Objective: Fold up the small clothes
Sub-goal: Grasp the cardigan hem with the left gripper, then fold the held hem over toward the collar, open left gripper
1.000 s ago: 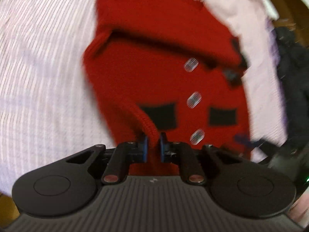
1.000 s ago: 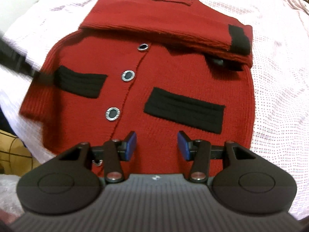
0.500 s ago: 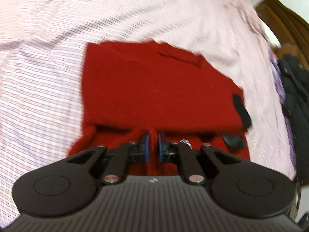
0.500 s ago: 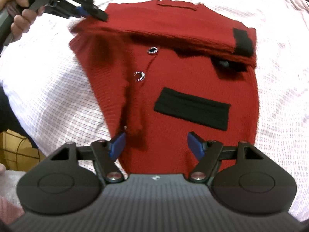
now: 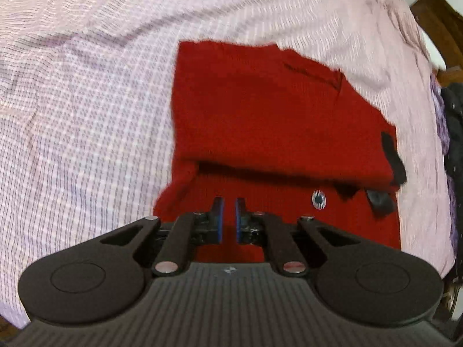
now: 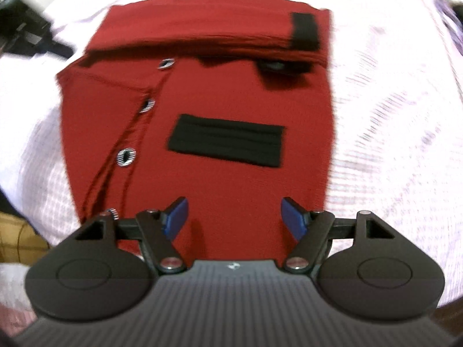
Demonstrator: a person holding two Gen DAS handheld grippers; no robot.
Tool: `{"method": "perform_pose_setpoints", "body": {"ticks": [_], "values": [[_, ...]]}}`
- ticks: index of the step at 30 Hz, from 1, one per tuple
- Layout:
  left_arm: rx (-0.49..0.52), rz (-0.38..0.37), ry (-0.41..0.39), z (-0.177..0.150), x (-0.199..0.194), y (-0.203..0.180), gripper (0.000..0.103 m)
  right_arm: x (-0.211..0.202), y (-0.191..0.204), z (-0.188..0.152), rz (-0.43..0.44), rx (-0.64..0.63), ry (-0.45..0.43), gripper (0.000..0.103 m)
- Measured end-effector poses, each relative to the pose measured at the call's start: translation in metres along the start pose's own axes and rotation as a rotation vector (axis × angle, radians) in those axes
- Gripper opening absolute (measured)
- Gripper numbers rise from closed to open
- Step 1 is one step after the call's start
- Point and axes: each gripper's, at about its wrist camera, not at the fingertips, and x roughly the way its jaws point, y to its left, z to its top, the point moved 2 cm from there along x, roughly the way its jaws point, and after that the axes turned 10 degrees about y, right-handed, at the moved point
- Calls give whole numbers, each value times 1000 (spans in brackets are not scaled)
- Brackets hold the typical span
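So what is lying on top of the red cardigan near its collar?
A folded sleeve lies across the upper part of the red cardigan, its black cuff at the right. It covers the chest; any buttons beneath cannot be seen.

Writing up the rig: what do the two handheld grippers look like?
Both match. The left gripper and right gripper each have a matte black ribbed body with a small pale logo, two round side lobes with circular insets, black linkage bars on silver pivot pins, and blue fingers. No cables or sleeves show.
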Motion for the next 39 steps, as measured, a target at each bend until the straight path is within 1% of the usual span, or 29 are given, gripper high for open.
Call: {"method": "perform_pose_setpoints", "body": {"ticks": [1,2,3,4,5,6,8,9,11,12,13,15,16,18,20,21,24,25,27,28,30,32,33,35,36,39], "values": [[14,9,12,-5,2,-3,13,0,-5,-1,-2,21,5,72],[31,17,21,-7,3,-7,21,1,-10,-2,-4,40,12,72],[56,22,27,-9,5,-11,31,2,-15,-3,-6,65,20,72],[94,28,31,-9,6,-18,37,3,-21,-4,-5,94,29,72],[131,34,35,-8,7,-24,47,4,-25,-5,1,118,38,72],[180,38,39,-6,8,-32,54,6,-29,-7,11,143,51,72],[274,27,73,-4,12,-46,62,10,-36,-11,24,183,72,72],[329,14,112,-2,18,-54,64,12,-38,-13,31,199,81,72],[425,9,181,0,27,-68,65,15,-41,-16,46,215,91,72],[477,18,206,-1,32,-75,65,16,-42,-16,55,220,96,72],[535,35,226,-2,39,-81,65,18,-42,-17,61,223,100,72],[608,55,258,-3,52,-89,65,20,-44,-19,68,230,104,72],[629,51,279,-3,58,-92,65,21,-45,-19,71,234,104,72],[651,13,326,-4,69,-96,65,22,-47,-19,77,246,109,72],[658,-17,355,-6,76,-98,65,22,-50,-19,87,269,103,72],[661,-19,368,-6,81,-99,65,22,-52,-19,90,281,100,72],[681,22,412,-15,94,-101,63,19,-55,-20,98,309,93,72],[696,37,415,-20,96,-101,62,17,-56,-20,90,315,88,72],[729,51,410,-27,98,-101,52,13,-58,-20,74,323,73,72],[740,51,403,-30,98,-101,48,11,-60,-20,58,330,63,72],[720,37,390,-33,95,-98,31,7,-65,-20,21,337,52,72],[658,25,370,-31,90,-91,24,8,-73,-21,-4,357,49,72],[626,18,352,-30,85,-88,21,13,-78,-19,2,371,59,72],[575,7,317,-32,77,-85,20,21,-84,-18,44,395,94,72],[546,1,297,-33,73,-82,20,27,-85,-16,83,399,121,72],[470,-22,242,-34,60,-75,19,32,-77,-9,172,378,149,72]]}}
